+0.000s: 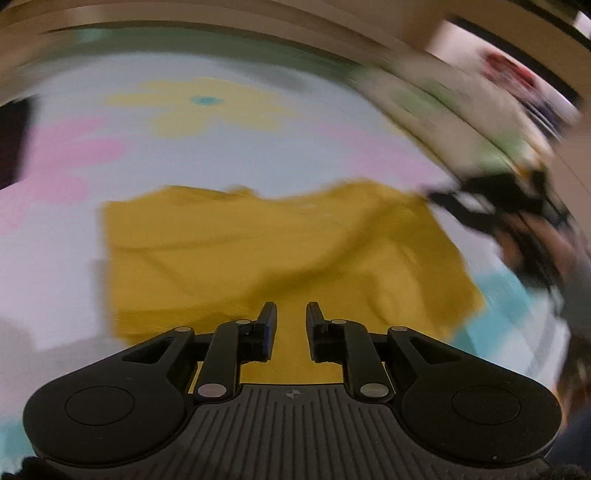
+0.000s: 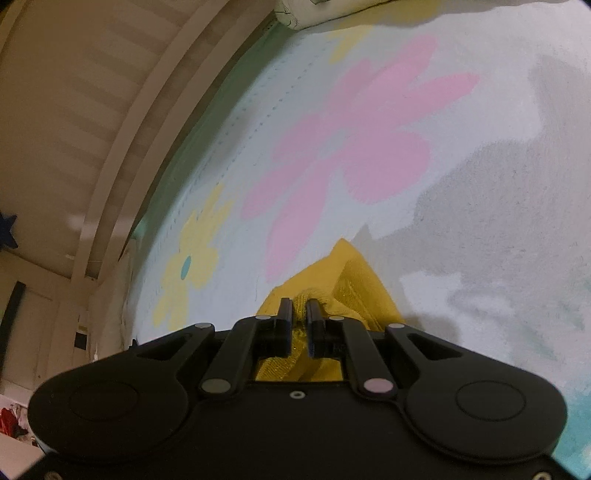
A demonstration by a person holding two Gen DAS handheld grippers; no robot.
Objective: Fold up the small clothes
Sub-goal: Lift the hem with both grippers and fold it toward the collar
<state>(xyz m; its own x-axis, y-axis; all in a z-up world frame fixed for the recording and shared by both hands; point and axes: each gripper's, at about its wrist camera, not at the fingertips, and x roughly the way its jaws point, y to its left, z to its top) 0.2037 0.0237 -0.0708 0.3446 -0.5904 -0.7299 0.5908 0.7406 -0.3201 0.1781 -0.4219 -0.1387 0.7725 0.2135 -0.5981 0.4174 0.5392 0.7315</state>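
The right gripper (image 2: pixel 299 308) is pinching a corner of the yellow garment (image 1: pixel 280 251). The left gripper (image 1: pixel 291 314) is hovering above that garment's near edge, jaws narrowly apart, gripping nothing.

Surface: flowered blanket (image 2: pixel 461 184), flat, bare to the right and ahead of the right gripper (image 2: pixel 299 306).
Obstruction, middle: yellow garment (image 1: pixel 258 251) spread ahead of the left gripper (image 1: pixel 291 310).
Boundary, far side: beige slatted rail (image 2: pixel 110 110) along the blanket's edge.
Obstruction, far corner: white bundle (image 2: pixel 303 14).
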